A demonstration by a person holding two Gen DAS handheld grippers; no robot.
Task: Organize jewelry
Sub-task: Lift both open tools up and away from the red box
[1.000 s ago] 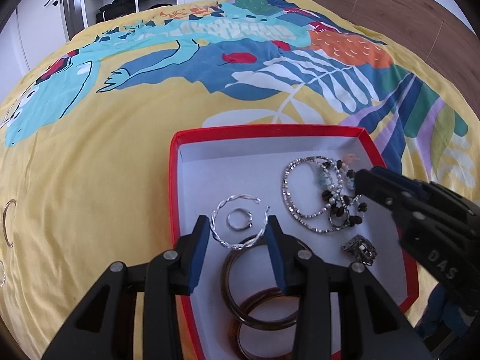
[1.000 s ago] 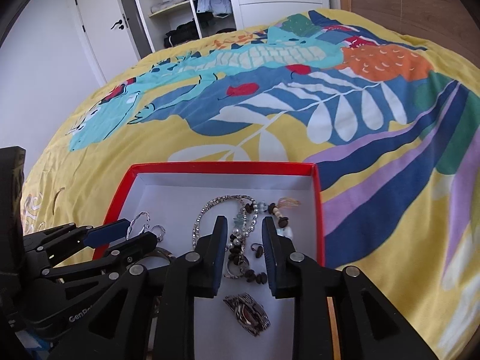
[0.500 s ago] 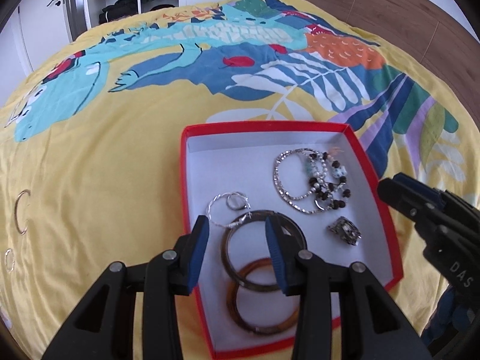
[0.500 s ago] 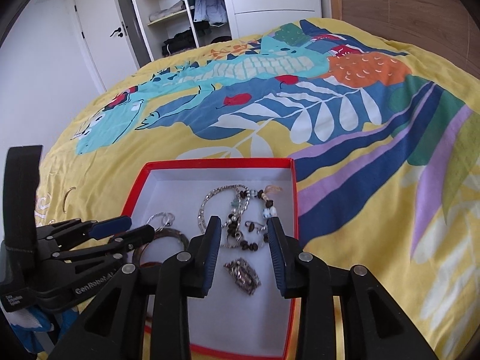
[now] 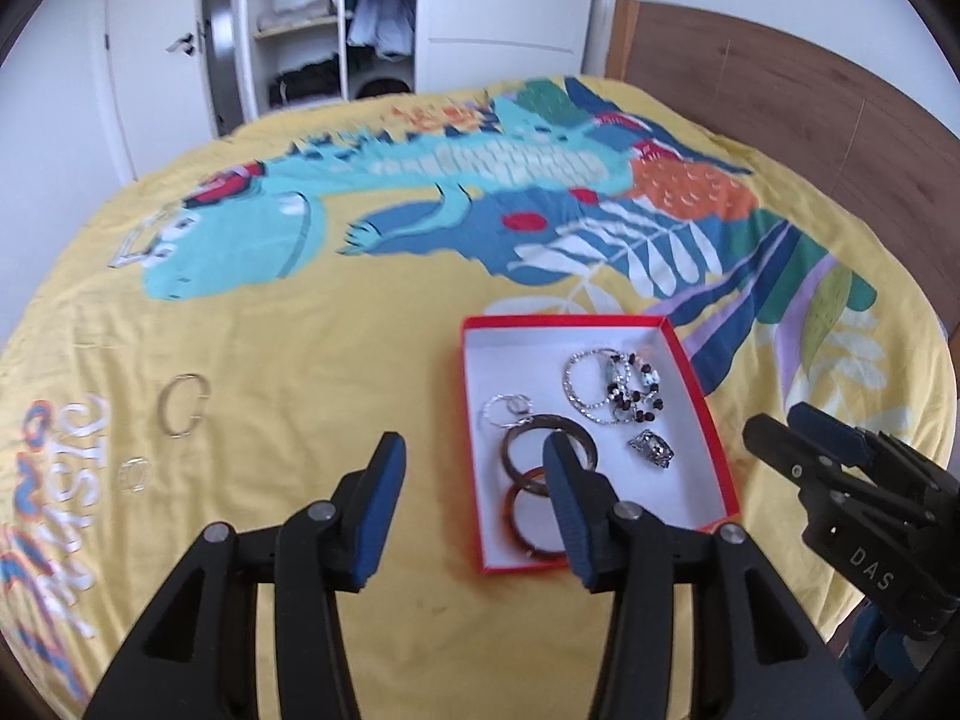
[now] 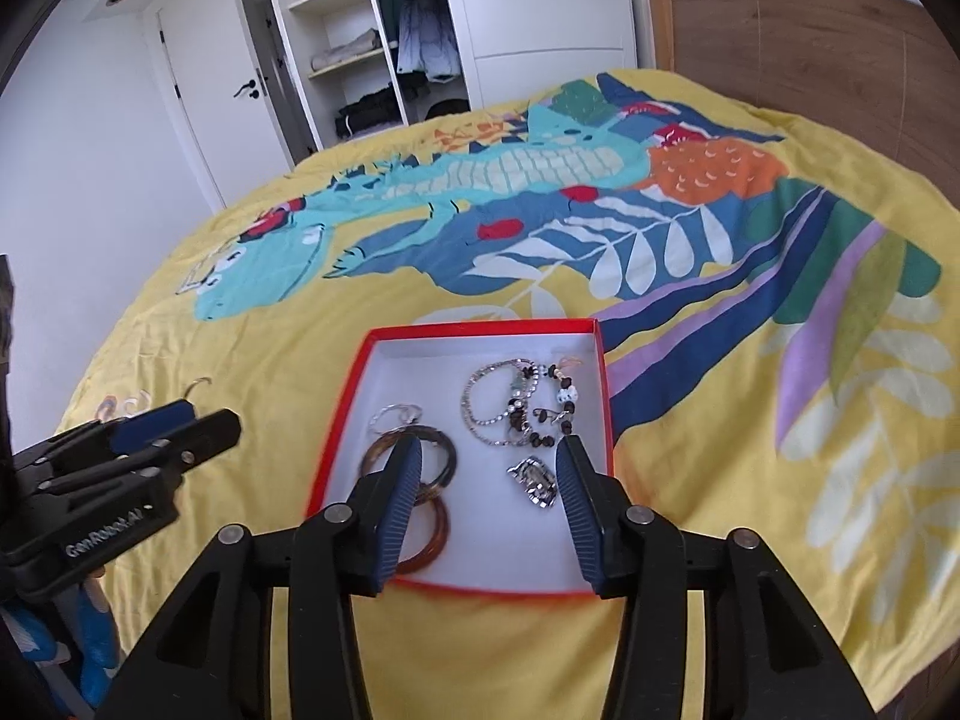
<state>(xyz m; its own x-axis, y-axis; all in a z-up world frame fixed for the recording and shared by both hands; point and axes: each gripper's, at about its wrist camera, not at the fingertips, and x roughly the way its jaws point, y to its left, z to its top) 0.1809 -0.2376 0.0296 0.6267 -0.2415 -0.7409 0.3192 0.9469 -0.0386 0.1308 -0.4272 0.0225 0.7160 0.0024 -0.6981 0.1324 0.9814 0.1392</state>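
Both grippers are now pulled back and raised from the red box (image 5: 708, 414), the left gripper (image 5: 471, 468) sitting left of it with jaws wider apart, the right gripper (image 6: 489, 468) likewise spread wider.

Dinosaur-print bedspread (image 5: 372, 324), open wardrobe (image 6: 384, 42)

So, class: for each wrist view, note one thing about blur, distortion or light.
Left wrist view: fisheye bends the bed into a dome, corners go black, and the wardrobe is soft. Right wrist view: the box rim smears at its near edge, daylight is even, and the tool stays sharp.
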